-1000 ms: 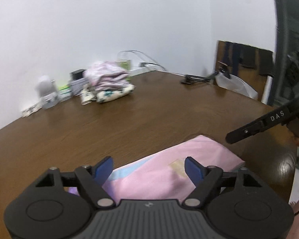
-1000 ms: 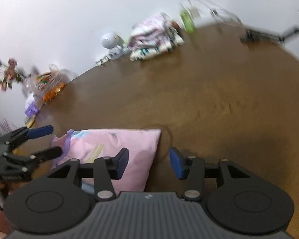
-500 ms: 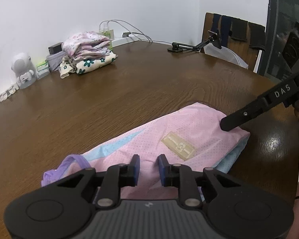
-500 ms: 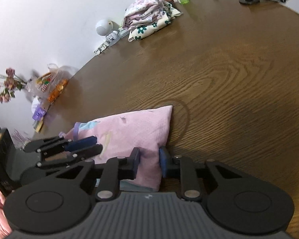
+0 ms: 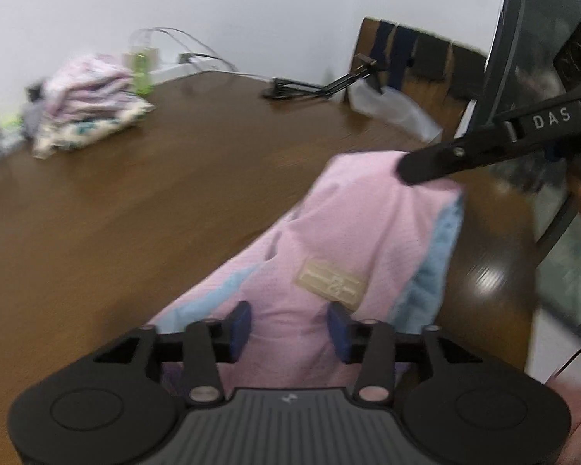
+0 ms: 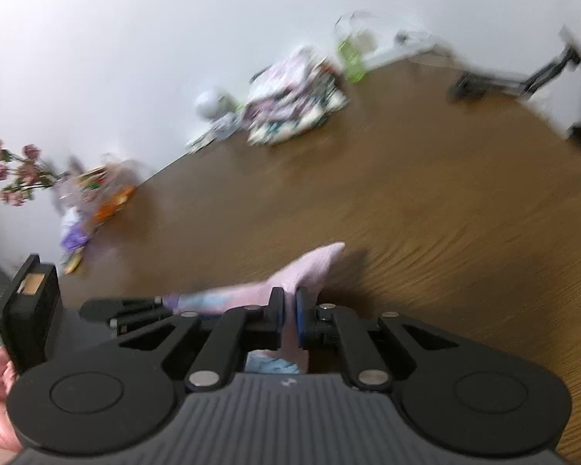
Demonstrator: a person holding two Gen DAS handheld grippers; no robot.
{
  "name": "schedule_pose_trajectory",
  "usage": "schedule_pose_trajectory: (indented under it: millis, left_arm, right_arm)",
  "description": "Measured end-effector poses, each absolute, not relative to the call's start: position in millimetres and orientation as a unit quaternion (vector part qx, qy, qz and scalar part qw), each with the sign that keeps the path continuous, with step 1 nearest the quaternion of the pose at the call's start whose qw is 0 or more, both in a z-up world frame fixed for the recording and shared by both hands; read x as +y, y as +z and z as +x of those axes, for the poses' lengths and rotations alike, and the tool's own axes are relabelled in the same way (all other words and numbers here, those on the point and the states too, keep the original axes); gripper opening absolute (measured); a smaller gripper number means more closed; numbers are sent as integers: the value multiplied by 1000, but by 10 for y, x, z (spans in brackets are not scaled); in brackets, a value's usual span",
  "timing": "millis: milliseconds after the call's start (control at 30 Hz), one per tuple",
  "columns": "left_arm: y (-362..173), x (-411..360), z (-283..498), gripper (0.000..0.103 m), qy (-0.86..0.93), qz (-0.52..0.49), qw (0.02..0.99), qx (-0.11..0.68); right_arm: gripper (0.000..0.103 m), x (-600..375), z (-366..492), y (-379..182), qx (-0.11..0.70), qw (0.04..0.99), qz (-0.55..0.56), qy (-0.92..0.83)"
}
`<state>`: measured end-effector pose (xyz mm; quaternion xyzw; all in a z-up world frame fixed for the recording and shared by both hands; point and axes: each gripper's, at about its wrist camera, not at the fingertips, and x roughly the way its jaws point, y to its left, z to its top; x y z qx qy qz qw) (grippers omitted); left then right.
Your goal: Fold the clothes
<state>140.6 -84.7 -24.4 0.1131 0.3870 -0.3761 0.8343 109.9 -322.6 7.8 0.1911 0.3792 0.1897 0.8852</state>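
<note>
A folded pink garment (image 5: 348, 232) with light blue panels and a beige patch hangs raised above the brown table (image 5: 155, 193), stretched between both grippers. My left gripper (image 5: 289, 327) has the near end bunched between its blue pads, which stand a little apart around the cloth. My right gripper (image 5: 403, 172) pinches the far pink corner. In the right wrist view, my right gripper (image 6: 289, 317) is shut on a fold of the garment (image 6: 310, 271). My left gripper (image 6: 166, 304) meets its purple-edged end at the left.
A stack of folded clothes (image 5: 89, 112) and a green bottle (image 5: 141, 69) sit at the far edge by the wall. A black clamp arm (image 5: 310, 87) and a chair (image 5: 418, 66) are at the back right. Flowers (image 6: 15, 174) and snack bags (image 6: 100, 201) line the left side.
Both grippers were open a second ago and closed onto the garment half a second ago. The garment has since come up off the table, its right corner highest.
</note>
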Motion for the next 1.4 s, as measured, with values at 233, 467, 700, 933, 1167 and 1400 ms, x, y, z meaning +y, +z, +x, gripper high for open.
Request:
schedule_pose_trajectory:
  millis: [233,467,700,933,1167,1400]
  left_arm:
    - [-113,-983,1329,57,-402,65,840,358]
    - [-115,-244,1206,41,-366,25,857,361]
    - [-300,-199,1246,39,-357,5,851,384]
    - [-363,-260,1254,40,-374,1,849,373]
    - [-275,294,1054,52,-362,-57,860,355]
    - [-109,563,953,52,-297,-42,892,337]
  right_arm:
    - [5,-3252,994,499,364,911,75,177]
    - [5,-2947,901,731,339,915,-35,215]
    - [5,-2447,871,699,350,885,-78,298]
    - [5,-1882,814,564,368,848,-108,367]
    - [5,-1684,865,327,399,827,-100,384]
    - [7,-1612,886,119,419,815,-94,389]
